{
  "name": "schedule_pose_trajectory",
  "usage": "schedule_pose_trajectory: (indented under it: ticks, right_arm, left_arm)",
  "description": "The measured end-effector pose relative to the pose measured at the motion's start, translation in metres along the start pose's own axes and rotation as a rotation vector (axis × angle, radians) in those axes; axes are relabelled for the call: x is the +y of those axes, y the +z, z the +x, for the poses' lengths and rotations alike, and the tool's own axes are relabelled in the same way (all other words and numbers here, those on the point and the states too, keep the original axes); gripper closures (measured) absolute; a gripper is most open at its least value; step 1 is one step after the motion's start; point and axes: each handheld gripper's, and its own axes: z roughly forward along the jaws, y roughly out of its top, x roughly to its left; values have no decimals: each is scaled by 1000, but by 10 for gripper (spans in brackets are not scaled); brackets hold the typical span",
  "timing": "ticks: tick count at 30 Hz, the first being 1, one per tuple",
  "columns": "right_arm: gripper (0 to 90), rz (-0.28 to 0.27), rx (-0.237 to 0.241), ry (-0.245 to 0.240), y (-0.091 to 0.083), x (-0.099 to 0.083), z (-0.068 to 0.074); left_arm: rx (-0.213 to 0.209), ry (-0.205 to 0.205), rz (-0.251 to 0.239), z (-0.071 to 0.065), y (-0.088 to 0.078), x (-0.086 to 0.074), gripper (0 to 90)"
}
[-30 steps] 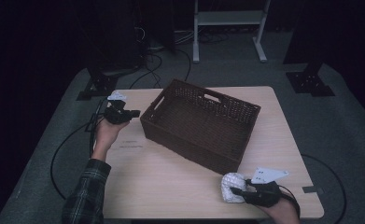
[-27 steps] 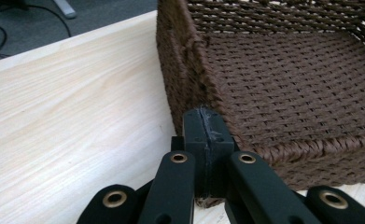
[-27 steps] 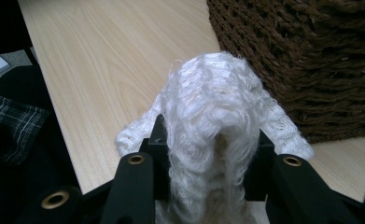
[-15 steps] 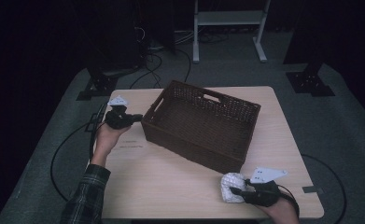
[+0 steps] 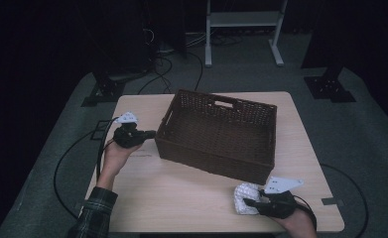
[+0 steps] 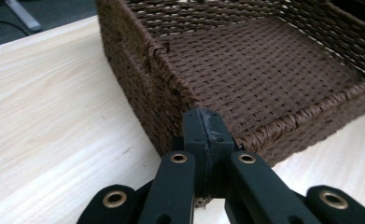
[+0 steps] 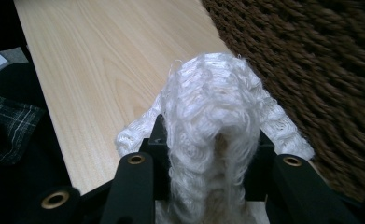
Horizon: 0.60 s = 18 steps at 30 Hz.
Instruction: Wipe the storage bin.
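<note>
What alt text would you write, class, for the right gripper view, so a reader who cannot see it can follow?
The right gripper is shut on a white knitted cloth, which bunches up between its two black jaws. Behind it lies a pale wooden table, with the woven wall of a dark brown wicker basket at the right.

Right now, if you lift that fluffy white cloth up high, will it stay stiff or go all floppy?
Probably floppy: the white cloth bulges and droops over the right gripper that pinches it. It looks light too, being a loose, open knit. It likely won't slip out, since its fuzzy loops are bunched between the jaws, and it shouldn't roll or break beside the basket.
</note>
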Motion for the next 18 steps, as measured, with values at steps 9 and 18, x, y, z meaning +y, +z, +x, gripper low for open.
schedule_pose_trajectory:
  ticks: [9,18]
  right_arm:
    - [635,8,-14,11,2,0,-3]
    - [635,7,-17,39,2,-1,-7]
  left_arm:
    - [-56,46,4,-26,0,-4,900]
    - [-119,85,3,-50,1,-5,900]
